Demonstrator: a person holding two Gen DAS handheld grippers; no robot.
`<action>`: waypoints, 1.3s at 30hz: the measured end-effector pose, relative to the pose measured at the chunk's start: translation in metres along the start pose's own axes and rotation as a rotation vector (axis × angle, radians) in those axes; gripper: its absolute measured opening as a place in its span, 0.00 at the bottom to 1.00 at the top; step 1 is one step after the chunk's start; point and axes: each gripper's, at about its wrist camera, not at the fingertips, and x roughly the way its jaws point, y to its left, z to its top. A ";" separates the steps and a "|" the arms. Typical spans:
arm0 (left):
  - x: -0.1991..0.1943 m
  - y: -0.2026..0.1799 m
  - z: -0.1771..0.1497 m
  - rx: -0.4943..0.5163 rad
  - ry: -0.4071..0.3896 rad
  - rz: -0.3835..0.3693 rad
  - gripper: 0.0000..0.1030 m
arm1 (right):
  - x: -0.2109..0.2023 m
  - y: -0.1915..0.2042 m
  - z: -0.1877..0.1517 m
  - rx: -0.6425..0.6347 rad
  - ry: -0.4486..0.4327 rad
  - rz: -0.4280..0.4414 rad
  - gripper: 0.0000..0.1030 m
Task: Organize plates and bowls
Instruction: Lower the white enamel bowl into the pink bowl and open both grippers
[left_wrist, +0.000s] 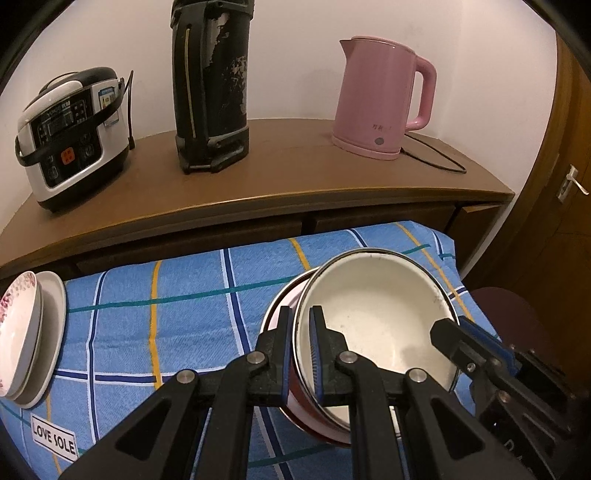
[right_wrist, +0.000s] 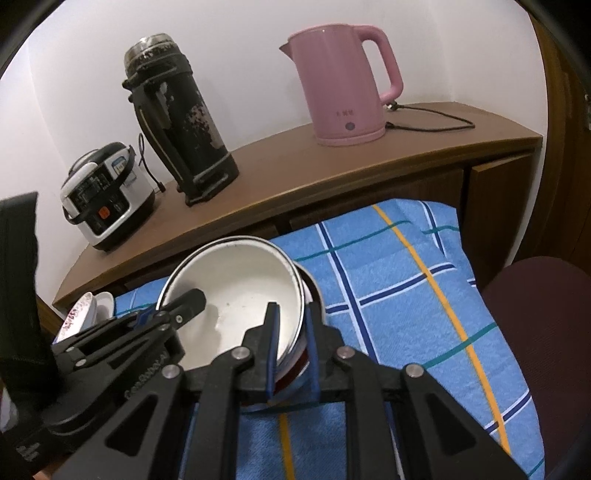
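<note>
Left tool (left_wrist: 300, 317) clamped on the near-left rim of the white enamel bowl (left_wrist: 376, 314), one finger inside, one outside. Right tool (right_wrist: 291, 314) pinches the opposite rim the same way, at about 3 o'clock of the bowl in its own view. The bowl sits tilted, nested in a red-sided bowl (right_wrist: 295, 363) beneath; whether the lower one touches the cloth is hard to tell.

Both rest over a blue checked cloth (left_wrist: 192, 280), open cloth running toward 9 o'clock up to stacked plates (left_wrist: 44, 325) at the left edge, the top one pink-flowered.

Right view alone shows bare cloth toward 3 o'clock and a dark maroon seat (right_wrist: 546, 332) past its edge. Left view alone shows a "LOVE SOLE" label (left_wrist: 53, 437) at 7 o'clock.

At 12 o'clock, a brown wooden table (left_wrist: 280, 173) carries a rice cooker (left_wrist: 70, 136), a scuffed black flask (left_wrist: 210, 85) and a smooth pink kettle (left_wrist: 380, 99).
</note>
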 end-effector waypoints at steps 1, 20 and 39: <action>0.000 0.000 0.000 -0.001 0.000 0.000 0.10 | 0.001 0.000 0.000 -0.003 0.000 -0.004 0.15; -0.026 -0.003 0.002 0.047 -0.096 0.062 0.66 | 0.001 -0.005 -0.006 0.007 -0.023 -0.037 0.23; -0.032 0.010 0.001 0.016 -0.116 0.070 0.68 | -0.015 -0.011 -0.007 0.070 -0.078 -0.010 0.48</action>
